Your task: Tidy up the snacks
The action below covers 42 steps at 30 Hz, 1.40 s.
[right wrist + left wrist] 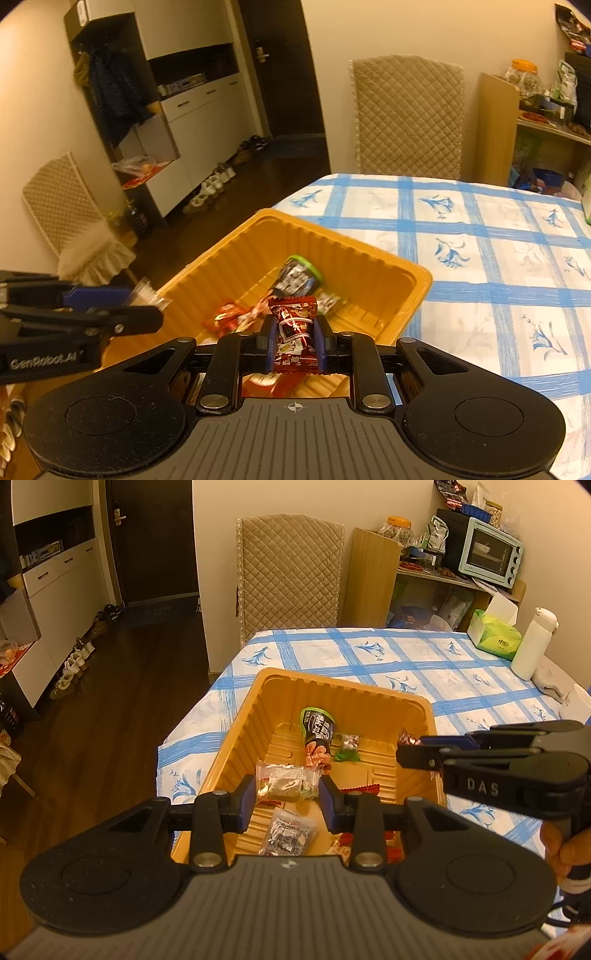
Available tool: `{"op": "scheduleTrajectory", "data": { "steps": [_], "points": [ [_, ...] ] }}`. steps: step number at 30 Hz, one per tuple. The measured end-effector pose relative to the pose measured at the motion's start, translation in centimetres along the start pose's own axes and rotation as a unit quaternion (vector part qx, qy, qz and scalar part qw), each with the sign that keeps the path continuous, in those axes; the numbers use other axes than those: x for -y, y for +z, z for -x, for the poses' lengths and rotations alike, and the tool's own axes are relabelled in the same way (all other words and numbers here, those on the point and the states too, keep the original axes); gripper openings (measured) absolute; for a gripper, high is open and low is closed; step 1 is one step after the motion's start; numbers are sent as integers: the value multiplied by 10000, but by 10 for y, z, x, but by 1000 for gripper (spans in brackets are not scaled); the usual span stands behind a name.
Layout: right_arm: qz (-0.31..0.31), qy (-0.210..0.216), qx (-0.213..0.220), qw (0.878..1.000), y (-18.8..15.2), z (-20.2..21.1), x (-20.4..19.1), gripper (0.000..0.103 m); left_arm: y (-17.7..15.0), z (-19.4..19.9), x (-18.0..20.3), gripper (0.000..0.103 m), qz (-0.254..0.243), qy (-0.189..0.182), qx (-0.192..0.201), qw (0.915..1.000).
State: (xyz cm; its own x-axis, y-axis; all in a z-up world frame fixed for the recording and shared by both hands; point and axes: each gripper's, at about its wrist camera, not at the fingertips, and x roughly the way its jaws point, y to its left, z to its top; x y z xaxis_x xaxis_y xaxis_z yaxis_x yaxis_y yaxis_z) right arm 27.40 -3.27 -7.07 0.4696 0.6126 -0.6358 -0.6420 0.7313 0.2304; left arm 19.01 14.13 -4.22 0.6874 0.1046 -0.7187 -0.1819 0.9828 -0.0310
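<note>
An orange plastic tray stands on the blue-checked tablecloth near the table's left edge. In it lie a dark pouch with a green rim, a small green candy, a silver packet and red packets. Over the tray's near part my left gripper is shut on a clear-wrapped snack. My right gripper is shut on a dark red candy packet above the tray. From the left wrist view it hangs over the tray's right rim.
A green tissue box and a white bottle stand at the table's far right. A quilted chair is behind the table, with a shelf carrying a toaster oven to its right. Wooden floor lies left of the table.
</note>
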Motion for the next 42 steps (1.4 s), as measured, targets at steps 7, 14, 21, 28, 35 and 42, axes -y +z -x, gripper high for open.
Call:
{"op": "scheduleTrajectory", "data": {
  "steps": [7, 14, 21, 28, 35, 42],
  "points": [
    [-180, -169, 158, 9996, 8, -7, 8, 22, 2, -6, -3, 33, 17, -44, -38, 10000],
    [-477, -109, 143, 9987, 11, -4, 19, 42, 2, -10, -4, 33, 31, -120, -98, 9999],
    [-471, 41, 79, 9988, 1, 9, 15, 47, 3, -13, -2, 33, -22, -198, -114, 9997],
    [-518, 52, 43, 9986, -5, 19, 11, 47, 11, -15, 2, 34, -102, -294, -52, 9995],
    [-519, 27, 62, 9986, -12, 37, 3, 49, 5, -9, 7, 45, -217, -399, -52, 9990],
    [-481, 57, 38, 9988, -25, 61, -12, 63, -15, 18, 2, 59, -154, -432, -79, 9989]
  ]
}}
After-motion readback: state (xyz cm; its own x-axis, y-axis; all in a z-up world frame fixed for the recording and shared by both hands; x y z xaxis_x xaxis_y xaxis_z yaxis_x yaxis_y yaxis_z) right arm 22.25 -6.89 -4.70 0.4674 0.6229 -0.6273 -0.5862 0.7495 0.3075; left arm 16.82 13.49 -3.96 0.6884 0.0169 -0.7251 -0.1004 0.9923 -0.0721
